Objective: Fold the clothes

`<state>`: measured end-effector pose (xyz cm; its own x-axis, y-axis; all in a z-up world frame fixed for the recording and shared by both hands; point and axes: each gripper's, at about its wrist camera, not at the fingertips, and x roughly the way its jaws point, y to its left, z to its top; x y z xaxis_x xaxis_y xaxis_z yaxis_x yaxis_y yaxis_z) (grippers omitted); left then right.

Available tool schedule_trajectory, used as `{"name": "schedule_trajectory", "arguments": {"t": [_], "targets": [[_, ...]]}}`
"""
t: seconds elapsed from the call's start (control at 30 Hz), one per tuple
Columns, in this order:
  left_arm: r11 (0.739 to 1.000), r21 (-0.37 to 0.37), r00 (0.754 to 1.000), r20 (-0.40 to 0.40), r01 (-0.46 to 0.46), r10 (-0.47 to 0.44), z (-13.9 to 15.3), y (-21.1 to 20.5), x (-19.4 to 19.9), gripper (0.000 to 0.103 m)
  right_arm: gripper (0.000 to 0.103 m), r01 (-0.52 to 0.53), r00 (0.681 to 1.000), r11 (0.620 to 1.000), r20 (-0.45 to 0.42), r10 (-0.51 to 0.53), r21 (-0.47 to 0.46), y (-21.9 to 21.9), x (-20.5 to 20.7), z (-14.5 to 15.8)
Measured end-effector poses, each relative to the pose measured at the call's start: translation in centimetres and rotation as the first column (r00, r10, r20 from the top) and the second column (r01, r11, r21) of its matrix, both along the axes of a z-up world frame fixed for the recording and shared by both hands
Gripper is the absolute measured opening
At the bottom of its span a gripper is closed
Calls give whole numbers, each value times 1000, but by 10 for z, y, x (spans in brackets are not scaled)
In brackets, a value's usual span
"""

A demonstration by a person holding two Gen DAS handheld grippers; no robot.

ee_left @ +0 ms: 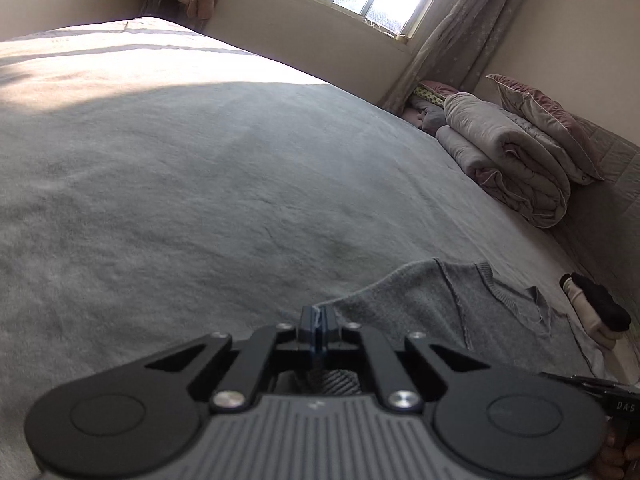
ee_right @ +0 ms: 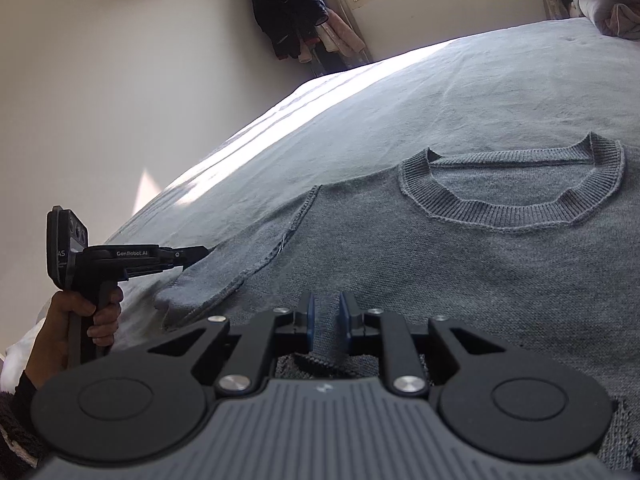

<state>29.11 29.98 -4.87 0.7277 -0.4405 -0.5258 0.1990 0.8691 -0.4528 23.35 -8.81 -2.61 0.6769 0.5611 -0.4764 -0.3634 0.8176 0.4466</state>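
**A:** Biggest thing here is the wide bed under a pale grey-blue fleecy cover [ee_right: 400, 112]. Spread flat on its near part is the grey knitted crew-neck sweater [ee_right: 460, 264], front up. How's that going to handle?

**B:** Looks soft, floppy and fairly light to me. It won't hold a shape and may stretch, so I'd grab seams or the ribbed edges, not mid-panel. The ribbed round collar [ee_right: 516, 204] points away toward the window, so the long axis runs from the camera side to the collar. The sleeve sticks out left.

**A:** Grippers?

**B:** The left gripper [ee_left: 318, 320] is pinched together at the sleeve end, a few threads between the pads. The right gripper [ee_right: 325, 320] is slightly apart, low over the body, clamping nothing I can see.
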Motion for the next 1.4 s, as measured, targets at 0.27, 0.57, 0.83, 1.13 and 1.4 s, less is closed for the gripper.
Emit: {"name": "schedule_trajectory", "arguments": {"t": [0.27, 0.57, 0.83, 1.13, 1.4], "targets": [[951, -268, 988, -33, -153, 149, -6, 32, 5, 2, 47, -313, 931, 914, 108, 349, -256, 124, -31, 44], [926, -346, 988, -56, -152, 141, -8, 36, 5, 2, 25, -345, 885, 807, 120, 450, -480, 199, -17, 27], [927, -337, 986, -73, -165, 149, -12, 35, 10, 2, 8, -250, 925, 817, 120, 359, -519, 203, 6, 3], [942, -244, 970, 23, -231, 244, -2, 40, 3, 2, 5, -344, 933, 933, 71, 352, -106, 173, 23, 6], [964, -126, 972, -32, -235, 232, -16, 30, 15, 3, 15, -344, 939, 932, -13, 345, -112, 175, 42, -13]]}}
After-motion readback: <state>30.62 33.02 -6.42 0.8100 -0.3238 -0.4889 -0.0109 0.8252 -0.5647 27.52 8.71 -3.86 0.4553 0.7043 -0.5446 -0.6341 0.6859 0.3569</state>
